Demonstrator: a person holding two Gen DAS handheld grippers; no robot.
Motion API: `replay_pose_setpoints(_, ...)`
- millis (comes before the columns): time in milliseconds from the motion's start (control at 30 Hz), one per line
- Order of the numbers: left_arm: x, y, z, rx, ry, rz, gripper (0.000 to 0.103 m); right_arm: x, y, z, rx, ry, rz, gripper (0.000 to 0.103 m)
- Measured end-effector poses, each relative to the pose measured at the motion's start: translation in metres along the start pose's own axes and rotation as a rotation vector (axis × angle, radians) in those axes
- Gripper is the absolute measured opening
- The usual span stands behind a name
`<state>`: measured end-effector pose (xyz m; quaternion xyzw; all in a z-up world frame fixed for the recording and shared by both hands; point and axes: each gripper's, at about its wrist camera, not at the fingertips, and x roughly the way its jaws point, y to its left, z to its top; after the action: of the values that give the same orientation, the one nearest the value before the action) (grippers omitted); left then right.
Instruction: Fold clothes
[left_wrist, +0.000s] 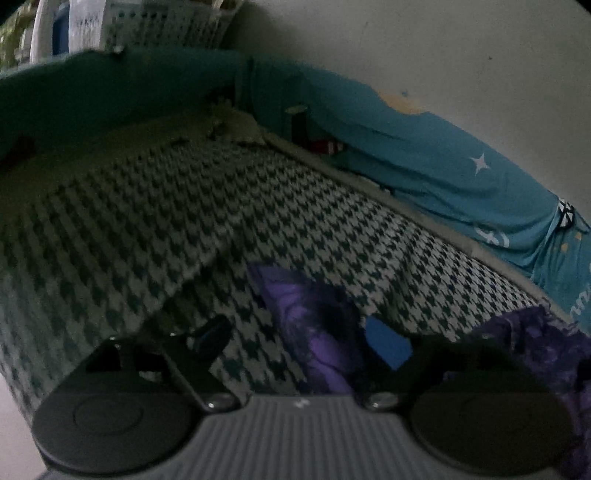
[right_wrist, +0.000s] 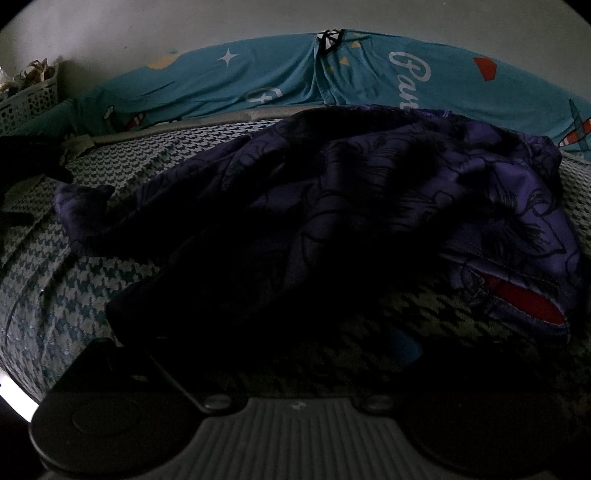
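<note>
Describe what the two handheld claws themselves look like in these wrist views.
Each shows a grey ribbed body between two round black discs, with silver screw heads and black linkage bars. The left claw has black fingers, one bearing a blue pad. The right claw is too shadowed for detail beyond a blue patch.

Bedspread (left_wrist: 258, 206): green-and-white houndstooth cover, lying across the bed.
Teal sheet (right_wrist: 258, 81): printed with a white star, cursive lettering and a red shape, running along the far edge of the bed against the wall.
Wall (left_wrist: 443, 55): pale, standing behind the sheet.
Basket (right_wrist: 29, 99): white perforated plastic, sitting at the far left corner.
</note>
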<state>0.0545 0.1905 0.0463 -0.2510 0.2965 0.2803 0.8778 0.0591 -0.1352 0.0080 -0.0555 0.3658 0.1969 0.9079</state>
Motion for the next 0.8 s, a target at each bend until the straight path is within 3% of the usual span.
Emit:
replay_pose_setpoints(167, 0.014, -0.008, -0.007, -0.003, 0.045, -0.015, 0.083, 0.001, 0.001, 0.0, -0.004, -0.004, -0.002, 0.097)
replay_pose_setpoints(233, 0.017, -0.014, -0.01, 0.005, 0.059, -0.022, 0.071, 0.001, 0.002, -0.001, -0.003, -0.006, -0.001, 0.098)
replay_pose_setpoints(300, 0.018, -0.018, -0.013, 0.022, 0.065, -0.037, 0.044, 0.002, 0.002, -0.001, -0.002, -0.006, -0.001, 0.098)
replay_pose_setpoints(400, 0.014, -0.024, -0.014, 0.057, 0.038, -0.043, 0.019, 0.001, 0.002, -0.001, -0.002, -0.008, -0.002, 0.098)
replay_pose_setpoints(633, -0.014, -0.035, 0.006, 0.153, -0.176, 0.062, 0.013, -0.003, 0.004, 0.0, 0.002, -0.019, 0.006, 0.097)
replay_pose_setpoints(800, -0.02, -0.032, 0.034, 0.194, -0.27, 0.125, 0.013, -0.013, 0.008, 0.003, 0.005, -0.057, 0.122, 0.095)
